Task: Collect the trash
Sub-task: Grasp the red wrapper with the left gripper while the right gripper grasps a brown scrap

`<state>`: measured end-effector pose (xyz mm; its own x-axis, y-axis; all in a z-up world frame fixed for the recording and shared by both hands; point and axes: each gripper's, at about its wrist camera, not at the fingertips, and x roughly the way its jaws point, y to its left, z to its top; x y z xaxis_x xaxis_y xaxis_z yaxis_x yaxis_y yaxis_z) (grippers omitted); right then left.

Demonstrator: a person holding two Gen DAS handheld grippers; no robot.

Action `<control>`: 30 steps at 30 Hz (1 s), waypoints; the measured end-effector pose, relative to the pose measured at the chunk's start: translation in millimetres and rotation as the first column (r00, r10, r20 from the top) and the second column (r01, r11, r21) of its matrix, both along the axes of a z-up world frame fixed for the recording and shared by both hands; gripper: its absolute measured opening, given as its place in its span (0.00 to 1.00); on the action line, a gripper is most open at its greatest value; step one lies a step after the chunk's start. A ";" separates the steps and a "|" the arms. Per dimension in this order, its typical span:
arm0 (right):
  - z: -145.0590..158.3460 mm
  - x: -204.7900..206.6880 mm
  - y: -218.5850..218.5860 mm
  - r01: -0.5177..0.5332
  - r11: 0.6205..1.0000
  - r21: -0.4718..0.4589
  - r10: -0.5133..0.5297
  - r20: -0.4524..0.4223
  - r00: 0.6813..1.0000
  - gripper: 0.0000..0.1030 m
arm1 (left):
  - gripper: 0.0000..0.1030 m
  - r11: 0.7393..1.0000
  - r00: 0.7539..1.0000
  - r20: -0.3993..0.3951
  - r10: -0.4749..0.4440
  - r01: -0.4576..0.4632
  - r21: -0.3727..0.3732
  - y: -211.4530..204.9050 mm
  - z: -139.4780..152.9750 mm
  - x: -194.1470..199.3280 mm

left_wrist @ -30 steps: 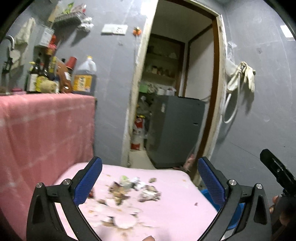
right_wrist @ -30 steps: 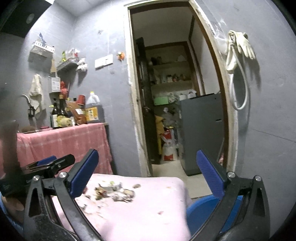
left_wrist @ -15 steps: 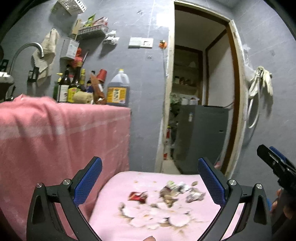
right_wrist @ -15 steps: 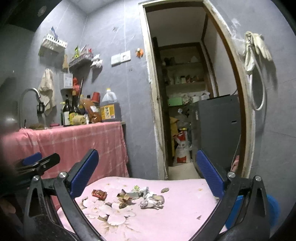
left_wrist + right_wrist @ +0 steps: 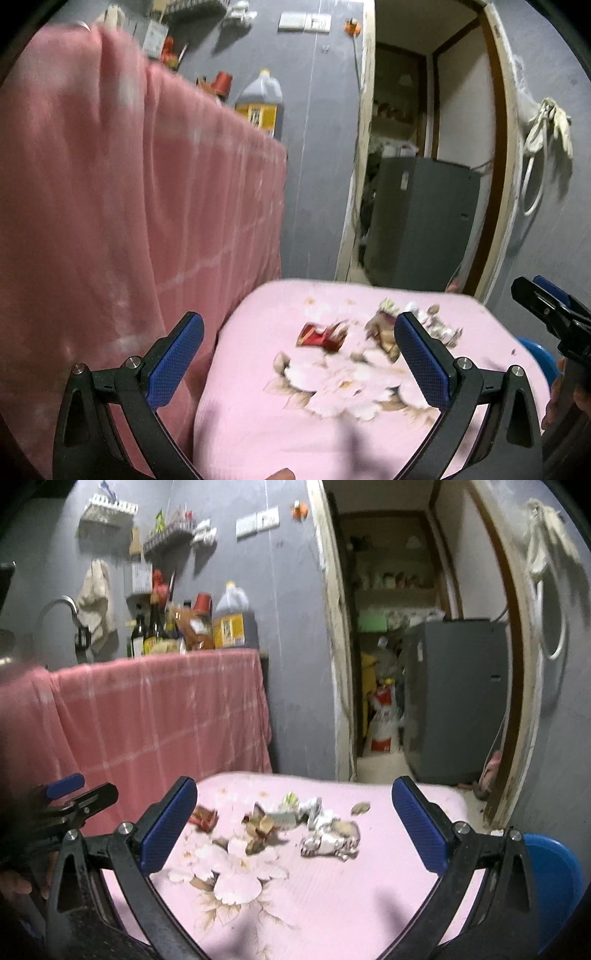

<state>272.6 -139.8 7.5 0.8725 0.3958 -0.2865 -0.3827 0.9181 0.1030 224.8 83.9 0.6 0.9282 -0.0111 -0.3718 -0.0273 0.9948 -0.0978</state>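
Note:
Trash lies scattered on a low table under a pink floral cloth [image 5: 332, 915]: a red wrapper [image 5: 320, 334] [image 5: 204, 816], brown scraps [image 5: 260, 829] [image 5: 384, 328] and a crumpled silver-white wrapper [image 5: 330, 840] [image 5: 439, 326]. My left gripper [image 5: 299, 360] hovers open above the table's near left part, with the red wrapper beyond its fingertips. My right gripper [image 5: 293, 823] is open too, and the scrap pile shows between its blue pads [image 5: 168, 827]. Each gripper appears at the edge of the other's view, and neither holds anything.
A blue bin [image 5: 554, 882] stands low at the table's right side. A counter draped in pink cloth [image 5: 159, 716] with bottles [image 5: 231, 620] rises on the left. A doorway with a grey appliance [image 5: 454, 698] opens behind. A hose and gloves [image 5: 546, 125] hang on the right wall.
Both grippers have dropped and come closer over the table, tilting down toward the trash. The left view has swung left, so the pink draped counter fills more of it. Both stay open.

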 end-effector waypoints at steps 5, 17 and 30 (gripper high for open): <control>-15.3 18.0 12.7 -0.042 0.999 -0.034 0.039 -0.075 0.996 0.90 | 0.98 1.000 0.996 -0.093 0.004 -0.004 -0.005 5.9 -15.8 21.1; -50.7 64.1 45.0 -0.158 0.983 -0.088 0.120 -0.335 0.935 0.50 | 0.85 0.994 0.961 -0.263 -0.081 0.060 -0.087 11.4 -36.0 68.4; -80.3 100.1 69.3 -0.248 0.964 -0.099 0.165 -0.509 0.845 0.34 | 0.63 0.958 0.912 -0.358 -0.203 0.110 -0.264 24.1 -43.6 112.8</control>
<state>372.7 -70.5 -72.8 0.5028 0.4655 -0.7284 -0.5025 0.8430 0.1919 337.7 108.1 -43.1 0.6976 -0.2742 -0.6620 0.0458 0.9390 -0.3408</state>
